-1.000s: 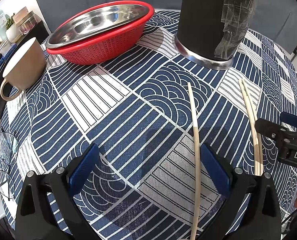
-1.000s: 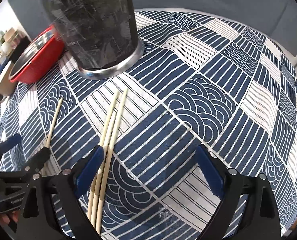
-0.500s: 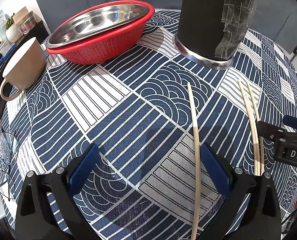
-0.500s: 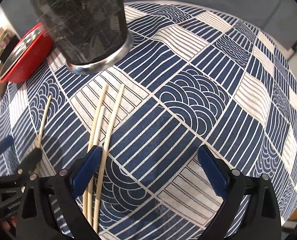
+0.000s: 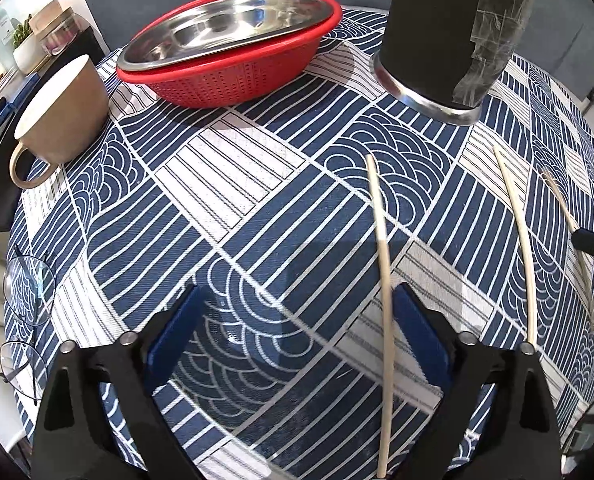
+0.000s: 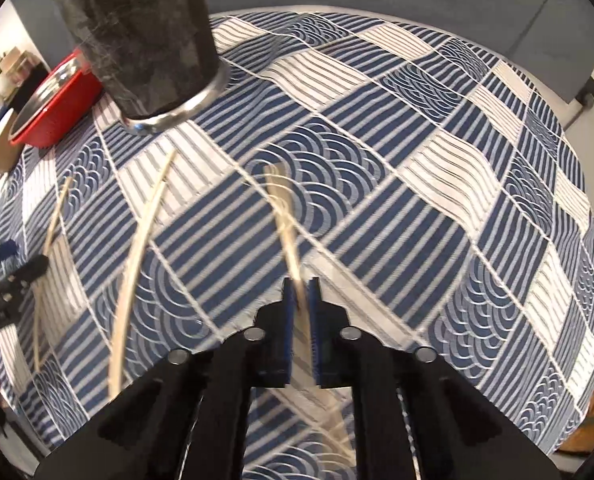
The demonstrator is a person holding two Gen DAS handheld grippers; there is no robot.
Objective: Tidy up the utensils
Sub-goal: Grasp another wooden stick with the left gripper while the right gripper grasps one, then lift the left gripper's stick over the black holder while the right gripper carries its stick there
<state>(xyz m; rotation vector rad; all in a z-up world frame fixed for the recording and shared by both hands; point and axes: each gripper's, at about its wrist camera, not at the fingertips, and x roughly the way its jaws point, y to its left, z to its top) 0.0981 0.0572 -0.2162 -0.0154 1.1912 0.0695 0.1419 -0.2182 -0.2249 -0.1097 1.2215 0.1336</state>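
Right now the right gripper (image 6: 300, 292) has its blue pads clamped on a pale chopstick (image 6: 285, 216); motion blur smears it, so I cannot tell whether that is one stick or two. Its near end is hidden behind the fingers. The left gripper (image 5: 297, 328) has its jaws wide and closing, and nothing is pinched: a single chopstick (image 5: 381, 256) lies flat on the cloth just inside the right-hand pad (image 5: 421, 336), with its lower end cut off by the frame edge. Another loose chopstick (image 5: 517, 236) lies further right, well apart from the first, its near end hidden behind the finger. At the right edge of the left wrist view only a black tip of the right gripper shows, the rest cropped.

No readable writing anywhere.

Tablecloth (image 5: 257, 208) is woven fabric, navy and white patchwork of stripes and wave arcs. Black cylindrical holder (image 5: 445, 32) stands upright at the far side, with a metal base ring and clear tape crinkled on its side, top cropped. Red perforated plastic colander (image 5: 233, 80) holds a stainless dish (image 5: 225, 28). Beige ceramic mug (image 5: 61, 120) is at left, and wire-rim glasses (image 5: 25, 288) are half off the table edge.
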